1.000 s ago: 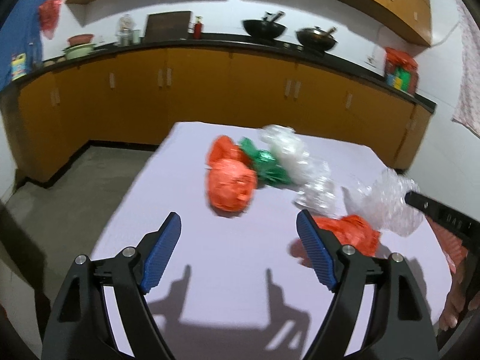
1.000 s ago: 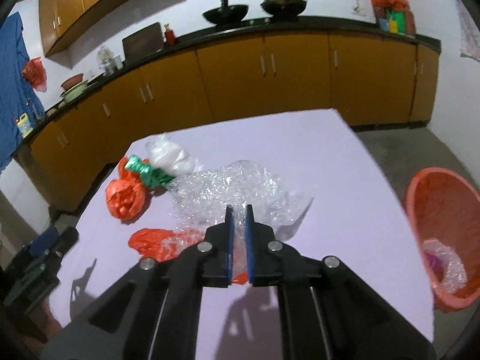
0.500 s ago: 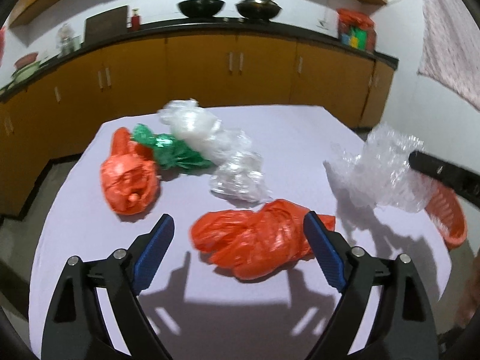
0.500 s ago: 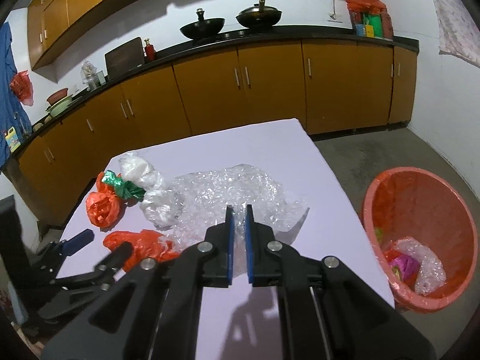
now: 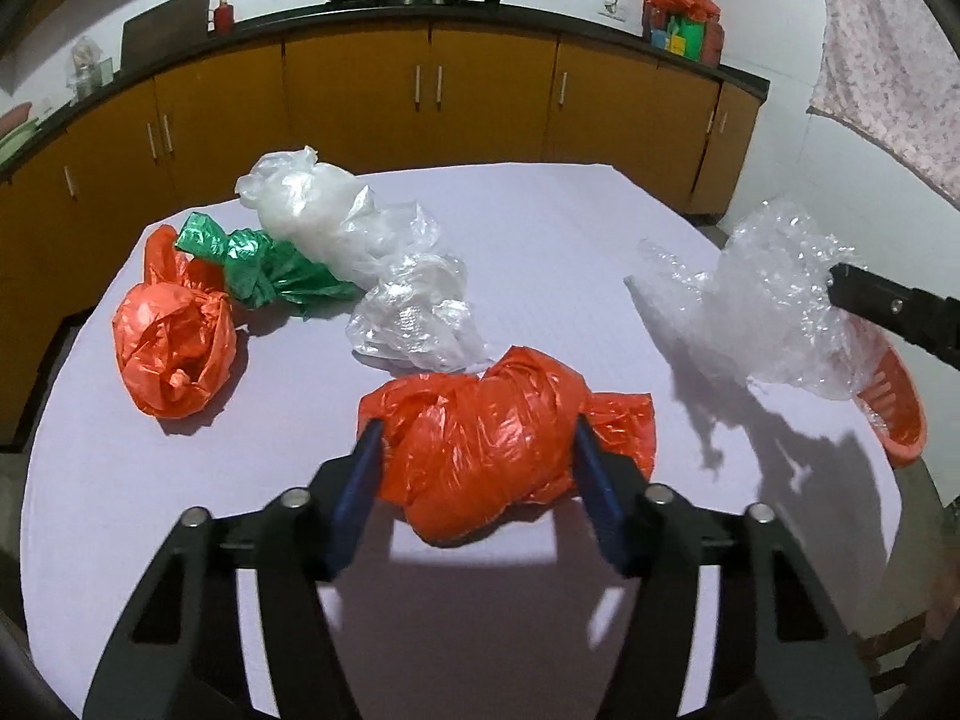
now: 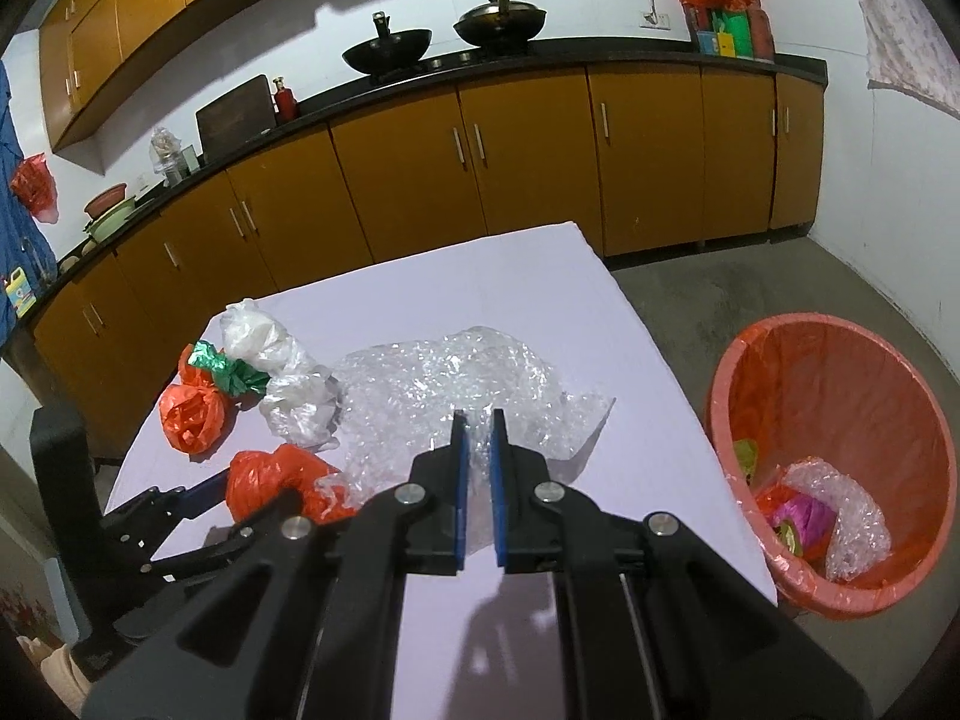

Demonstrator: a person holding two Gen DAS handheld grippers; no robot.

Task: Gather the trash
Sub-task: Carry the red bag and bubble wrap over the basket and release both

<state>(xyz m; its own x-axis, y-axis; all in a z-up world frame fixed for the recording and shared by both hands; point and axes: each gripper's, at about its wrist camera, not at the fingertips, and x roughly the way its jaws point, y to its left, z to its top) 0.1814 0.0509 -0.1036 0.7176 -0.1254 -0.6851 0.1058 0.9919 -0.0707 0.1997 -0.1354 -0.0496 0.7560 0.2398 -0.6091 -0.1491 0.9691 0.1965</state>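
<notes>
My left gripper (image 5: 477, 462) is closed around a crumpled orange plastic bag (image 5: 480, 444) lying on the white table (image 5: 540, 228), its pads touching both sides. My right gripper (image 6: 477, 450) is shut on a sheet of clear bubble wrap (image 6: 444, 378) and holds it above the table's right side; the wrap also shows in the left wrist view (image 5: 762, 300). A second orange bag (image 5: 174, 342), a green foil wrapper (image 5: 264, 270) and two clear plastic bags (image 5: 324, 216) (image 5: 414, 312) lie on the table.
An orange trash bin (image 6: 834, 456) stands on the floor right of the table, with wrappers and bubble wrap inside. Yellow-brown kitchen cabinets (image 6: 480, 162) with a black counter and two woks run along the far wall.
My left gripper has moved forward over the near orange bag and closed on it. My right gripper has carried the bubble wrap to the right, toward the bin.
</notes>
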